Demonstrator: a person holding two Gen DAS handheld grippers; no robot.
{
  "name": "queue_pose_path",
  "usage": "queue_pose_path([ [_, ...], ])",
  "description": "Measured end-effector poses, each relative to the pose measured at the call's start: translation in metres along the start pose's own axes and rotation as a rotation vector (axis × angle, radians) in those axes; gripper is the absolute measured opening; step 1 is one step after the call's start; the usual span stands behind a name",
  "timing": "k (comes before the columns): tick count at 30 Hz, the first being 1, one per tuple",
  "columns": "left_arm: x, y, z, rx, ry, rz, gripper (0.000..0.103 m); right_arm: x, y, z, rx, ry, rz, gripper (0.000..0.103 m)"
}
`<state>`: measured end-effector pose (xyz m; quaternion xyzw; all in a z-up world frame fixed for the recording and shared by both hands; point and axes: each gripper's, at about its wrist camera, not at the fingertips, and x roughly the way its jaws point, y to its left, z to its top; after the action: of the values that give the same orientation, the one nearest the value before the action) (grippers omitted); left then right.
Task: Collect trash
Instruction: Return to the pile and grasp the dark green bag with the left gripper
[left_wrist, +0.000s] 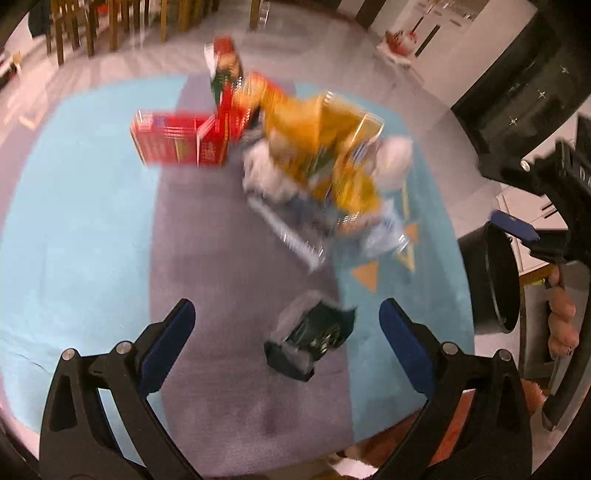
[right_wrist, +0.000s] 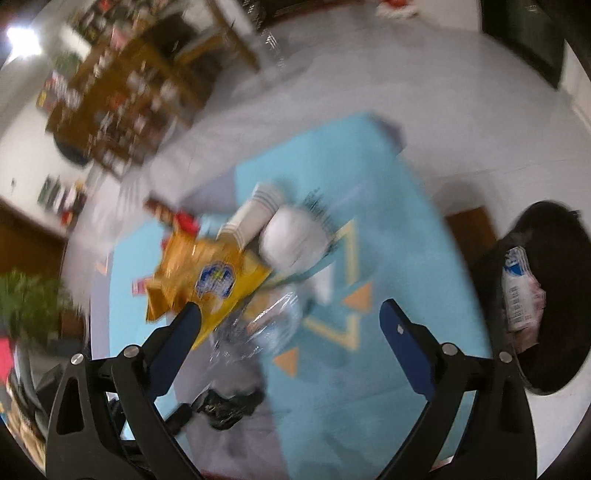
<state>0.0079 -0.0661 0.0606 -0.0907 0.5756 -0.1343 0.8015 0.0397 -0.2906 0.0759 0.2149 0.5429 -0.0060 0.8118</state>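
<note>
1. Both grippers point down at the rug (left_wrist: 74, 229), jaws spread wide, nothing held.
2. Left gripper (left_wrist: 287, 325) hovers over a dark wrapper (left_wrist: 314, 339).
3. Right gripper (right_wrist: 290, 325) sits above clear plastic (right_wrist: 258, 328), beside the yellow bag (right_wrist: 207, 280); black bin (right_wrist: 546, 314) off right.

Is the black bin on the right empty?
No, the bin already holds a white printed package against its inner wall.

This is a home, likely a living and dining room. A turquoise and grey rug (left_wrist: 74, 221) lies on a pale floor (right_wrist: 461, 110), with wooden dining chairs (left_wrist: 110, 22) beyond it. A wooden shelf unit (right_wrist: 122, 99) crowded with small items, blurred here, stands by a white wall, and a leafy houseplant (right_wrist: 26, 306) sits nearby.
</note>
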Motion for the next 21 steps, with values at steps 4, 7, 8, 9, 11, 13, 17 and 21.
queue_pose_path([
  [4, 0.026, 0.011, -0.010, -0.061, 0.063, -0.010, 0.092, 0.043, 0.032, -0.013, -0.102, 0.095, -0.081, 0.095],
  [7, 0.033, 0.012, -0.015, -0.056, 0.064, -0.025, 0.086, 0.062, 0.047, -0.022, -0.175, 0.129, -0.122, 0.095],
  [8, 0.032, 0.011, -0.016, -0.052, 0.059, -0.034, 0.081, 0.068, 0.052, -0.025, -0.197, 0.135, -0.126, 0.095],
  [9, 0.031, 0.010, -0.017, -0.047, 0.057, -0.044, 0.079, 0.072, 0.055, -0.026, -0.212, 0.140, -0.133, 0.095],
  [11, 0.031, 0.008, -0.017, -0.039, 0.056, -0.068, 0.069, 0.080, 0.060, -0.027, -0.231, 0.140, -0.161, 0.095],
  [13, 0.033, 0.007, -0.017, -0.051, 0.058, -0.094, 0.061, 0.086, 0.064, -0.029, -0.244, 0.147, -0.172, 0.095],
  [17, 0.033, -0.001, -0.022, -0.044, 0.066, -0.137, 0.048, 0.096, 0.069, -0.032, -0.271, 0.162, -0.206, 0.095],
  [21, 0.030, -0.009, -0.026, -0.013, 0.058, -0.125, 0.044, 0.102, 0.073, -0.035, -0.316, 0.173, -0.250, 0.095],
])
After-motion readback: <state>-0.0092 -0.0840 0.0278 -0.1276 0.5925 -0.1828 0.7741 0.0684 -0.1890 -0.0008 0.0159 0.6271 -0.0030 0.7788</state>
